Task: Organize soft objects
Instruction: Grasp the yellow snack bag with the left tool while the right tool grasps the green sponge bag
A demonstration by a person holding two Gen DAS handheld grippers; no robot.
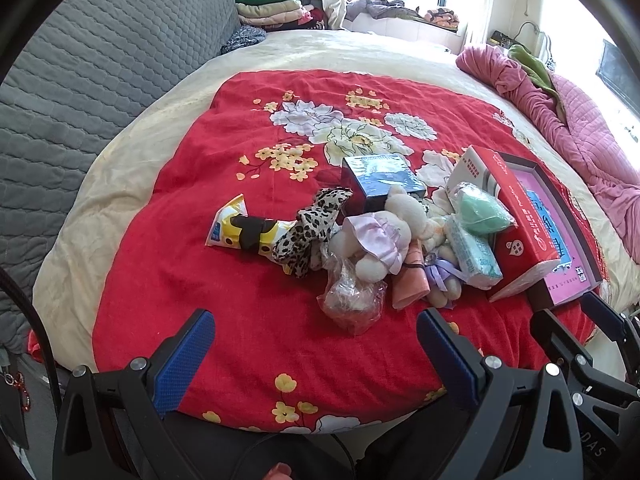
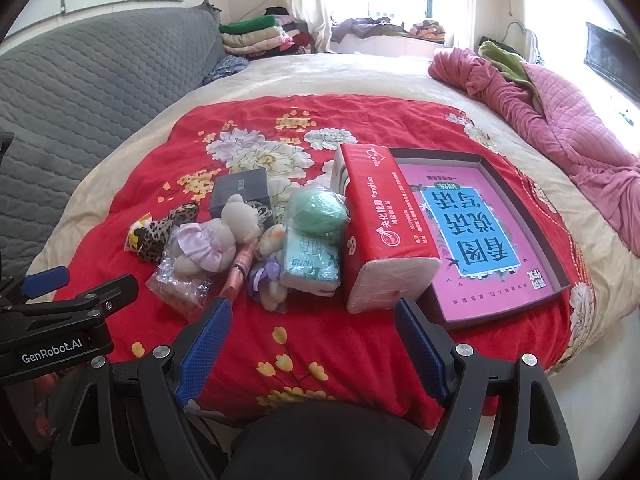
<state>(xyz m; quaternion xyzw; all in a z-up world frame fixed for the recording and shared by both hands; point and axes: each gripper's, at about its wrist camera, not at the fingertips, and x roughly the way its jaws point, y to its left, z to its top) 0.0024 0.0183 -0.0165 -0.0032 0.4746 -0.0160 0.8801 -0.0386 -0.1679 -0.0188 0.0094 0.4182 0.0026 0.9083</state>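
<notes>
Two plush bears (image 2: 224,236), one leopard-print cloth (image 1: 308,232), two tissue packs (image 2: 380,232), one green pouch (image 2: 318,208), one dark box (image 1: 380,178), one snack packet (image 1: 236,228), one clear bag (image 1: 352,300).

small purple plush (image 2: 269,276) half buried under tissue pack (image 2: 310,260); clear bag's (image 1: 352,300) contents unreadable

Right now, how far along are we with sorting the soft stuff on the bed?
Nothing looks sorted yet. The tray holds only a pink book; the red tissue pack lies against its edge. Both tongs, left and right, are open and empty. Still heaped together on the red blanket: the plush bear, leopard scarf, green sponge, small tissue pack and crinkly bag.
</notes>
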